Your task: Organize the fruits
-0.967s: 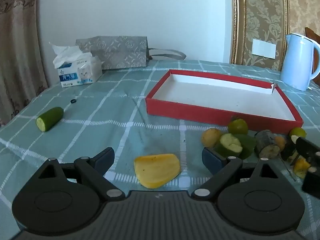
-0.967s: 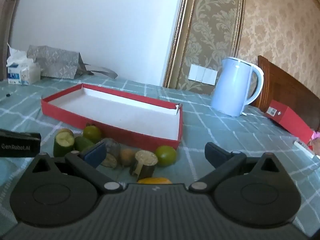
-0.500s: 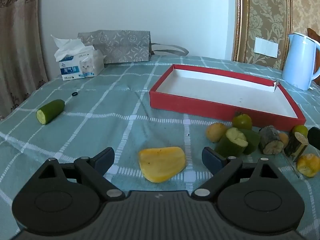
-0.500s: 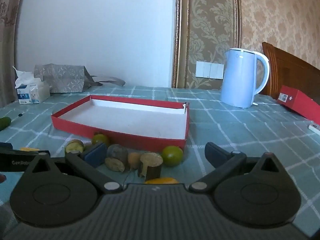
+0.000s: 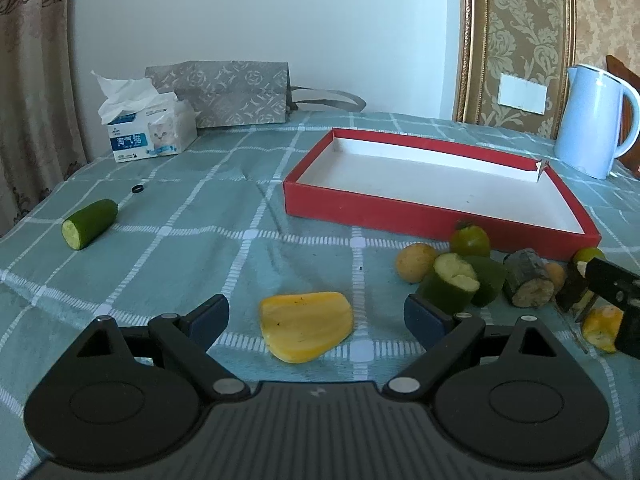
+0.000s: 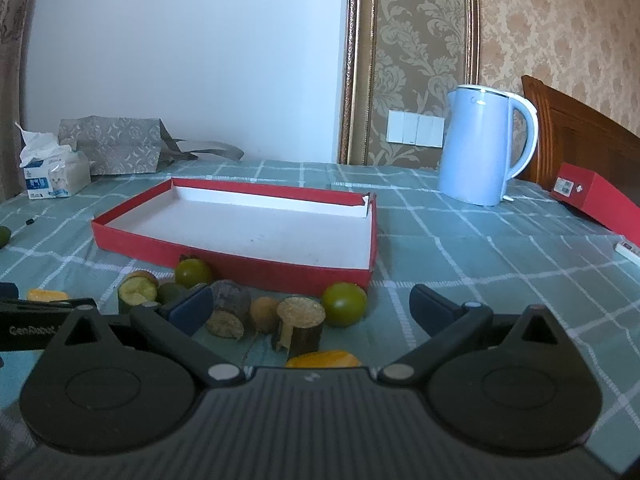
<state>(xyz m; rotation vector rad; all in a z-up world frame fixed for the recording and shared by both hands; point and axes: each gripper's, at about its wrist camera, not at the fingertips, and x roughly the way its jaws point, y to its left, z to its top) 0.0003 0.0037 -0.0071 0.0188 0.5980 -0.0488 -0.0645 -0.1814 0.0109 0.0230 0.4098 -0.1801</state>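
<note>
Since a second ago my left hand-held gripper [image 5: 316,312] has eased back and lifted a little, so the flat yellow fruit slice [image 5: 306,326] now sits further up between its spread jaws, and the right view has levelled out, showing more of the counter beyond the tray. Neither pair of jaws has changed its width.

The left hand-held gripper is spread wide and points down at the yellow slice, which lies on the green checked cloth of the counter [image 5: 200,240] between the fingertips, not touched by them as far as I can see. My right hand-held gripper [image 6: 312,308] is spread too and holds nothing; just ahead of it sit a cut brown stub [image 6: 300,326], a round green fruit [image 6: 344,304] and the rest of the pile.

That pile lies against the near wall of the shallow red cardboard tray [image 5: 400,210], whose white floor has nothing in it. A cut green cucumber piece [image 5: 89,224] lies well apart on the left.

I judge the sorting barely begun: no piece is in the tray, every one remains to be moved, with the yellow slice likely first.
</note>
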